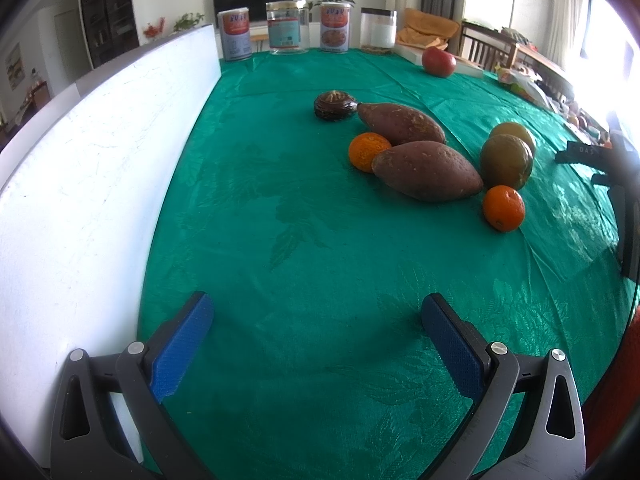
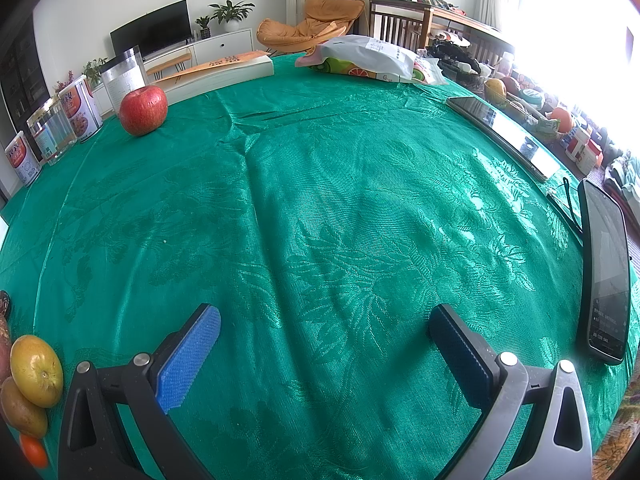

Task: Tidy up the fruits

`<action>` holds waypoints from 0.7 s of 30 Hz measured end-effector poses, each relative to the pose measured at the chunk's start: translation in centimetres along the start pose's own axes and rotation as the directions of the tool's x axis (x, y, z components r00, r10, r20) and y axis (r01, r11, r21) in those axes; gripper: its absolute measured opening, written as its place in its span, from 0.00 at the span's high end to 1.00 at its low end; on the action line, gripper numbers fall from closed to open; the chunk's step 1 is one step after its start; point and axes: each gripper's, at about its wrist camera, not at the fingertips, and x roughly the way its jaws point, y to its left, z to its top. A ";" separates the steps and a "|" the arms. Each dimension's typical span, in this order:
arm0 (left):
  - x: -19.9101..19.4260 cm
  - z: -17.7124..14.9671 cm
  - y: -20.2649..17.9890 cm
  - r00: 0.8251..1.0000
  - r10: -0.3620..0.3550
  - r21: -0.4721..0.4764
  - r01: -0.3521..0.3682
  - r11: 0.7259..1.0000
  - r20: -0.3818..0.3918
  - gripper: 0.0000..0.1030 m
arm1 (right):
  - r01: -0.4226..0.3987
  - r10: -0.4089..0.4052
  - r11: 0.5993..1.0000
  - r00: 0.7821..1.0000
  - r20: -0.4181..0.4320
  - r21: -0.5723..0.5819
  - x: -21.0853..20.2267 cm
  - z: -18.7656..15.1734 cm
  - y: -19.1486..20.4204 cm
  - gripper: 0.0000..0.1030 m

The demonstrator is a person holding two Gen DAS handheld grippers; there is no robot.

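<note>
Green patterned tablecloth point(image 2: 320, 200) holds fruit before a television point(image 2: 152, 28).

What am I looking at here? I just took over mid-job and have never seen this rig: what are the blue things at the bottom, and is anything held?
There is no robot arm. A person holds one two-finger gripper in each hand, and each carries a fisheye camera looking forward along its fingers. The blue pads at the bottom are the jaws.

The left wrist view shows the left gripper, jaws wide apart and empty, over a green tablecloth. Ahead lie two sweet potatoes, two oranges, two greenish-yellow fruits and a dark round item. A red apple sits farther back.

The right wrist view shows the right gripper, also open and empty. A phone lies to its right.
</note>
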 end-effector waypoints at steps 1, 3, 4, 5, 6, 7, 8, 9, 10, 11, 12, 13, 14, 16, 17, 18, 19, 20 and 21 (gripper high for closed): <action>0.0 0.0 0.0 1.000 0.000 0.000 0.000 1.000 0.000 0.00 | 0.000 0.000 1.000 1.000 0.000 0.000 0.0 0.0 0.0 0.00; 0.0 0.0 0.0 1.000 0.000 -0.001 0.000 1.000 0.000 0.00 | 0.000 0.000 1.000 1.000 0.000 0.000 0.0 0.0 0.0 0.00; 0.0 0.0 0.0 1.000 0.000 0.000 0.000 1.000 0.000 0.00 | 0.002 -0.002 1.000 1.000 0.000 0.000 0.0 0.0 0.0 0.00; 0.0 0.0 0.0 1.000 0.001 -0.001 -0.001 1.000 0.000 0.00 | 0.001 -0.001 1.000 1.000 0.000 0.001 0.0 0.0 0.0 0.00; 0.0 0.0 0.0 1.000 0.001 0.000 -0.001 1.000 0.000 0.00 | 0.000 0.000 1.000 1.000 0.000 0.000 0.1 0.1 0.0 0.00; 0.0 0.0 0.0 1.000 0.001 0.000 -0.001 1.000 -0.002 0.00 | -0.004 0.004 1.000 1.000 -0.001 -0.007 0.1 0.2 0.1 0.00; 0.0 0.0 0.0 1.000 0.001 0.000 -0.001 1.000 -0.004 0.00 | -0.022 0.021 0.999 1.000 -0.008 -0.027 0.0 0.2 0.2 0.00; 0.0 0.0 0.0 1.000 -0.001 0.002 0.001 1.000 -0.011 0.00 | -0.045 0.045 0.998 0.999 -0.013 -0.040 -0.3 0.0 0.1 0.00; 0.0 0.1 0.1 1.000 -0.006 0.005 0.006 1.000 -0.030 0.01 | -0.064 0.064 0.998 0.998 0.004 -0.016 -0.9 -0.6 -0.3 0.00; -0.1 0.3 0.0 0.998 -0.017 0.007 0.018 1.000 -0.057 0.02 | -0.103 0.102 0.994 0.994 0.036 0.030 -1.9 -1.5 -0.9 0.00; -0.5 0.7 -0.1 0.996 -0.054 0.007 0.054 0.998 -0.069 0.02 | -0.165 0.159 0.984 0.984 0.078 0.073 -3.1 -2.7 -1.5 0.00; -1.2 1.2 -0.3 0.994 -0.102 0.014 0.103 0.995 -0.049 0.02 | -0.228 0.216 0.968 0.969 0.117 0.101 -4.4 -4.0 -2.0 0.00; -1.8 1.9 -0.8 0.991 -0.132 0.038 0.133 0.990 -0.019 0.02 | -0.270 0.252 0.955 0.956 0.149 0.121 -5.5 -5.2 -2.2 0.00; -2.6 3.8 -2.7 0.987 -0.157 0.134 0.152 0.979 0.024 0.02 | -0.327 0.299 0.933 0.936 0.185 0.148 -7.5 -6.6 -2.4 0.00; -2.5 4.7 -3.9 0.985 -0.169 0.186 0.161 0.969 0.029 0.02 | -0.356 0.324 0.923 0.925 0.201 0.149 -8.3 -7.0 -2.3 0.00; -2.1 5.6 -5.0 0.983 -0.185 0.234 0.175 0.956 0.018 0.02 | -0.371 0.338 0.917 0.916 0.215 0.143 -9.0 -7.4 -2.2 0.00; -1.6 6.4 -5.8 0.980 -0.200 0.267 0.190 0.945 0.009 0.02 | -0.375 0.340 0.917 0.913 0.226 0.135 -9.4 -7.7 -2.0 0.00; -1.0 7.1 -6.6 0.979 -0.205 0.291 0.192 0.937 0.015 0.02 | -0.375 0.340 0.918 0.911 0.232 0.128 -9.7 -7.9 -1.8 0.00; -0.3 7.5 -7.1 0.980 -0.199 0.310 0.182 0.933 0.022 0.02 | -0.375 0.341 0.919 0.911 0.231 0.123 -9.9 -8.1 -1.7 0.00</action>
